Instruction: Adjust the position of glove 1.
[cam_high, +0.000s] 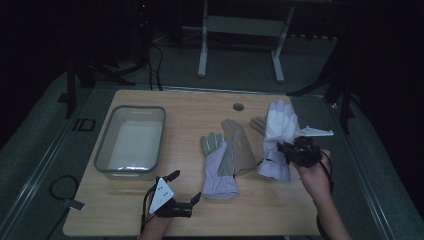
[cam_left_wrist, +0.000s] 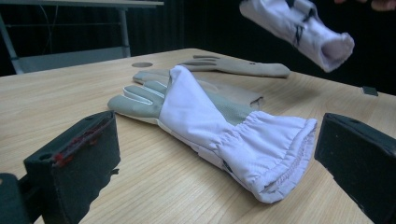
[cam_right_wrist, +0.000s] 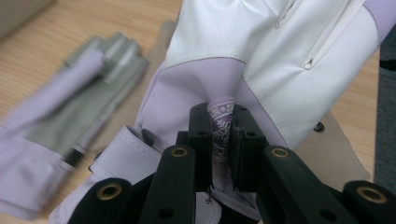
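A white and lavender glove (cam_high: 279, 135) hangs above the right side of the wooden table (cam_high: 125, 210), fingers pointing away. My right gripper (cam_high: 289, 150) is shut on a pinched fold of its lavender fabric (cam_right_wrist: 223, 126). In the left gripper view this glove (cam_left_wrist: 299, 28) floats at the top right, cuff open. A second lavender and grey glove (cam_high: 217, 167) lies flat in the middle of the table. My left gripper (cam_high: 186, 187) rests near the front edge, open, its jaws standing wide on either side of that glove's cuff (cam_left_wrist: 275, 149) without touching it.
A tan glove (cam_high: 241, 145) lies under and beside the middle glove, and another tan glove (cam_left_wrist: 243, 67) lies farther back. A clear plastic bin (cam_high: 102, 150) stands at the table's left. A round hole (cam_high: 238, 107) sits near the far edge.
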